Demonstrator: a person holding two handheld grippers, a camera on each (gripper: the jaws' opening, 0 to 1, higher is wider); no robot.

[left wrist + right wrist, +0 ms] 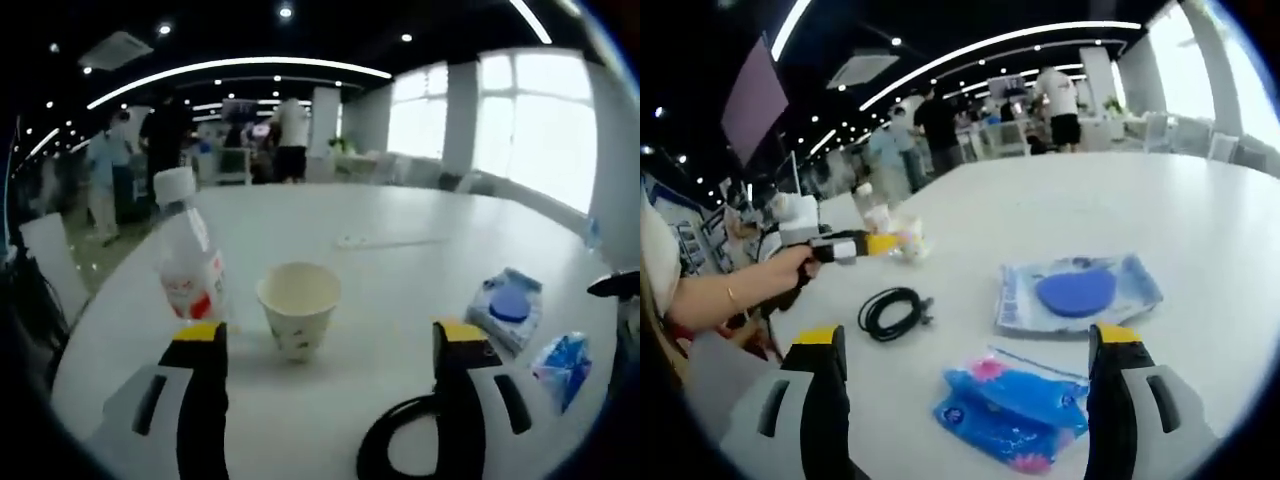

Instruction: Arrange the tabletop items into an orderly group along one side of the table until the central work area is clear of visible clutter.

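In the left gripper view, a clear bottle (190,258) with a white cap and red label stands upright on the white table (400,215), and a paper cup (298,305) stands just right of it. My left gripper (330,338) is open, short of the cup, with nothing between its jaws. A coiled black cable (400,440) lies by its right jaw. My right gripper (968,340) is open above a blue patterned packet (1015,405). Beyond it lie a clear packet with a blue disc (1077,292) and the black cable (895,312). A hand holds the left gripper (865,243) near the cup (908,243).
The two blue packets (508,305) (563,365) lie at the right in the left gripper view. A flat white strip (385,240) lies farther out on the table. Several people (940,125) stand beyond the far edge, and a white chair (50,260) is at the left.
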